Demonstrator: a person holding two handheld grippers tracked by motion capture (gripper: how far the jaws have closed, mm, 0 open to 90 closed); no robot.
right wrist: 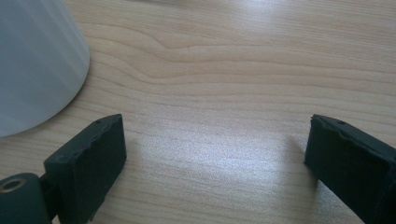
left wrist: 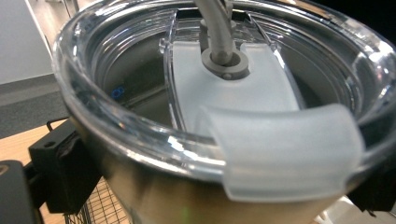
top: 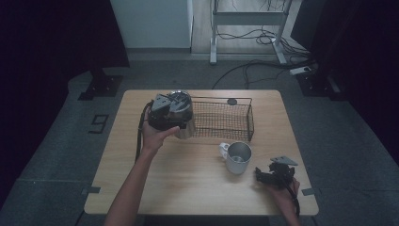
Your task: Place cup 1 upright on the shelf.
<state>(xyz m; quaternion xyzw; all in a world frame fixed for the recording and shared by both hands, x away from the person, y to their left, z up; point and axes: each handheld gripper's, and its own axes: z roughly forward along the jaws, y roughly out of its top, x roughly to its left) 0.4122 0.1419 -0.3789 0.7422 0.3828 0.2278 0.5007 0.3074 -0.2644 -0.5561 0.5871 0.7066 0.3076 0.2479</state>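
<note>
A steel tumbler (top: 184, 123) with a clear plastic lid (left wrist: 219, 88) and a straw is held in the left gripper (top: 165, 113), its jaws closed on the tumbler's sides just under the rim, at the near-left corner of a wire basket (top: 225, 120) on the tabletop (top: 188, 188). It looks rigid, smooth and likely slippery, moderately heavy, so the metal body below the lid is the safest hold. Its long axis runs near upright, lid upward. The right gripper (top: 275, 175) rests near a metal mug (top: 237, 157), jaws wide and empty.
</note>
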